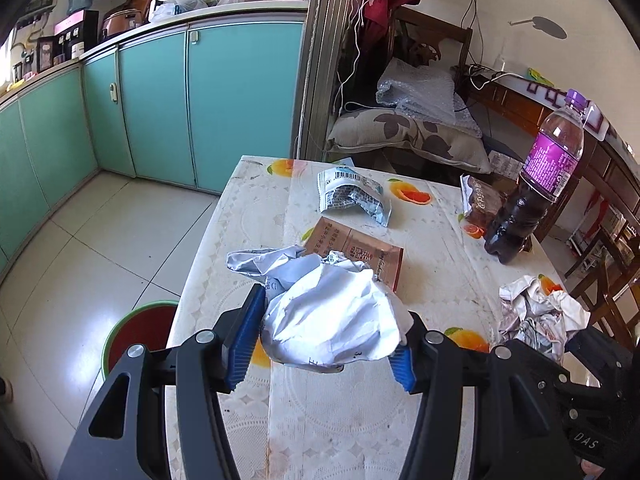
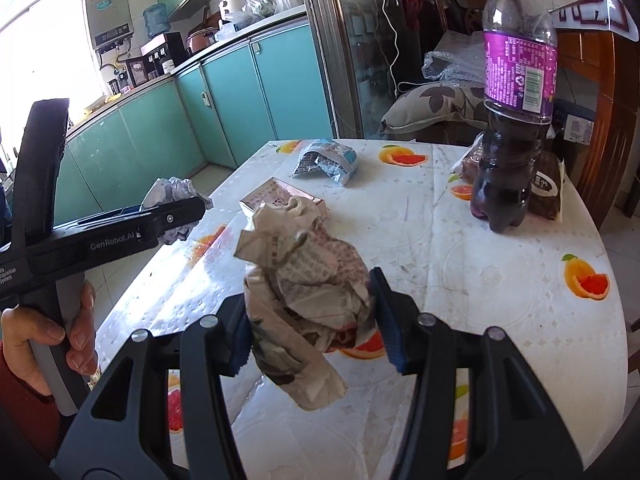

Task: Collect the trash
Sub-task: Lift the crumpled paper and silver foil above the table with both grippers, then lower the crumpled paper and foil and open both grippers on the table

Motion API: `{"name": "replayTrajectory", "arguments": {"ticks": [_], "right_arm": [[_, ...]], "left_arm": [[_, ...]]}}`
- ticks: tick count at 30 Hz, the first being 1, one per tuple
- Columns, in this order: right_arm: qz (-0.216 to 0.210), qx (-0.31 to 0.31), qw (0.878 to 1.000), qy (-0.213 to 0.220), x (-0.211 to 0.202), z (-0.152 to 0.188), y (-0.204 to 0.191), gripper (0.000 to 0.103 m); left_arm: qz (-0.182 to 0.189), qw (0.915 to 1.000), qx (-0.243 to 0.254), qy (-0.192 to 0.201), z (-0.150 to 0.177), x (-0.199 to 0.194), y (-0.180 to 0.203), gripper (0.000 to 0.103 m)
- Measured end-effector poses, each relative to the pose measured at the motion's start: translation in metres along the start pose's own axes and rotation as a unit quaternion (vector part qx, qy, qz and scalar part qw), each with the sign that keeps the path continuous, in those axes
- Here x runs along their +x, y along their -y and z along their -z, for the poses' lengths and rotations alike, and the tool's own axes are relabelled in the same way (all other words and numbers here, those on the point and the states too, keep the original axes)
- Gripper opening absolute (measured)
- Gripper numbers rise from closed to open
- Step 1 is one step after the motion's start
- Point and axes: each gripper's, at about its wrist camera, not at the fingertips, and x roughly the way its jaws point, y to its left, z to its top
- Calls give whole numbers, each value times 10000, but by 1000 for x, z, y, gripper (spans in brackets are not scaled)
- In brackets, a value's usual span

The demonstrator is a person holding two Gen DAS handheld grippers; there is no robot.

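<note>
Teal cabinets (image 1: 160, 96) line a sunlit kitchen above glossy pale floor tiles (image 1: 92, 240)

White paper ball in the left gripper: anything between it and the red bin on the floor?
Nothing visible blocks it. The white paper ball is clamped in the left gripper over the table's left edge; the red bin sits open just below-left.

A home kitchen: teal cabinets (image 1: 160, 108), cluttered counter (image 1: 224, 8), fruit-print table (image 1: 448, 264).
</note>
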Motion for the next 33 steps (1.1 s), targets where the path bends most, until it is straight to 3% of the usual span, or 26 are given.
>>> {"name": "replayTrajectory", "arguments": {"ticks": [9,13,16,18,20,28,29,30,31,32,33], "right_arm": [[40,-159,9999,-41,-7,0,-10,51],[101,-177,9995,-254,-6,9,-11,53],[184,-87,9990,-399,-7,22,-6,59],[154,29,9990,-409,-9,28,-2,78],[113,123,9990,-419,-12,33,2,85],[369,104,9977,-551,-12,42,5,85],[397,103,9976,-554,-12,43,5,84],[441,96,9976,-531,-14,44,6,77],[485,96,9975,-513,-15,45,6,69],[478,113,9975,-513,-15,45,7,52],[450,155,9977,-489,-17,45,8,48]], "left_arm": [[47,9999,77,-72,23,-14,-4,53],[67,9997,134,-183,32,-15,-4,54],[79,9996,189,-218,39,-17,-1,55],[81,9994,221,-235,44,-17,0,56],[71,9993,245,-269,48,-16,1,62],[92,9992,153,-344,54,-12,-3,71],[97,9992,154,-352,55,-12,-4,71],[99,9992,151,-358,57,-12,-5,71],[111,9992,138,-366,59,-12,-6,70],[116,9991,118,-380,60,-11,-7,67],[149,9991,92,-389,62,-11,-8,63]]}}
